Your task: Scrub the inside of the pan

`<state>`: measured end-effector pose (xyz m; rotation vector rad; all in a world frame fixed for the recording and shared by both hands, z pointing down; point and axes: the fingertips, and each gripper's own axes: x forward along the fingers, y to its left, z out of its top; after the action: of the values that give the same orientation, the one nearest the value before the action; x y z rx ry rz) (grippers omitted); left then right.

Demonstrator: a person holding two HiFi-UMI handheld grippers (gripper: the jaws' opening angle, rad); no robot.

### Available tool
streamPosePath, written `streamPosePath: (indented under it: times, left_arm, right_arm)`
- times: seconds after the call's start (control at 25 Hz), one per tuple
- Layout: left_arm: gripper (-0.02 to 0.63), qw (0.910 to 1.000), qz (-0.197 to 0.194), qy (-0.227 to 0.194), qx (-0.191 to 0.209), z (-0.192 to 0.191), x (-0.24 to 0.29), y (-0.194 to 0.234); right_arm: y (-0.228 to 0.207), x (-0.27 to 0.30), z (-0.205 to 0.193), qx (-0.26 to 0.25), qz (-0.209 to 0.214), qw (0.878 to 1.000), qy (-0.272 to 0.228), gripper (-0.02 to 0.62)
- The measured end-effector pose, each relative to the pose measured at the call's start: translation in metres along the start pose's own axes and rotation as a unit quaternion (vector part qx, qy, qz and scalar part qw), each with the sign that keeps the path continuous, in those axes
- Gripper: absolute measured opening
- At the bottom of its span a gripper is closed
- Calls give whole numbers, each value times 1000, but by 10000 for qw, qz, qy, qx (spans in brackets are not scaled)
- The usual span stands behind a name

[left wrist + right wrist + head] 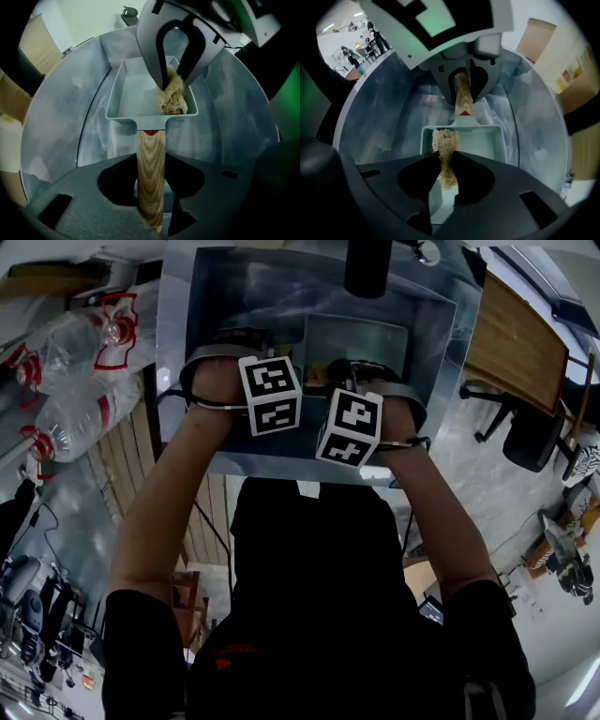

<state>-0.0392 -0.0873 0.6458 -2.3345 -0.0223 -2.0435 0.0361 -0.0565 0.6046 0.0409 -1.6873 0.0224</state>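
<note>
Steel walls of a sink (61,122) fill both gripper views, and in the head view the basin sits at the top centre under a dark tap (367,266). Clear plastic bottles (84,362) lie at the upper left, and a wooden table (516,343) with a chair (530,442) stands at the right edge.

A pale rectangular pan (136,93) rests on the sink floor. The left gripper (151,180) has its jaws clamped on the pan's wooden handle (151,154), which runs up the middle of that gripper's view to the pan's near rim. The right gripper (443,173) pinches a tan fibrous scrubber (444,140) tightly between its jaws. In the left gripper view the free end of the scrubber hangs down into the pan's lower right corner, just beside the handle end. It appears to touch the pan there, though how hard it presses cannot be told.

Judging by this, the scrubbing itself is in hand: one claw steadies the pan while the other works the scrubber on the inside. Most of the pan's floor towards the top of the left gripper view lies bare. The next move probably calls for drawing the scrubber away from this corner and across that floor, with downward pressure, while the hold on the handle stops the pan from sliding.
</note>
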Motion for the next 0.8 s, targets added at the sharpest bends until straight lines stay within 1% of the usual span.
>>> streamPosePath:
  times: [0.12,0.24,0.36,0.52,0.64,0.8]
  left_arm:
    - [169,10000,-14,2,-18,1,0,0]
    - [169,10000,-16,34,-14,-1,1,1]
    - [169,10000,-16,43,-28,-1,1,1]
    - [169,10000,13,41,-53,-1,2,1]
    - [169,10000,16,30,-77,-1,3,1]
    - [167,10000,-18,22,-93,-6,7,0]
  right_arm:
    - [6,10,3,-263,-55,9995,162,84]
    - [5,14,4,-400,-91,9987,299,84]
    - [6,16,3,-499,-106,9978,433,84]
    - [9,15,-1,-526,-93,9976,450,84]
    - [12,14,-18,-534,-22,9965,639,84]
    - [13,15,-62,-553,96,9896,1326,84]
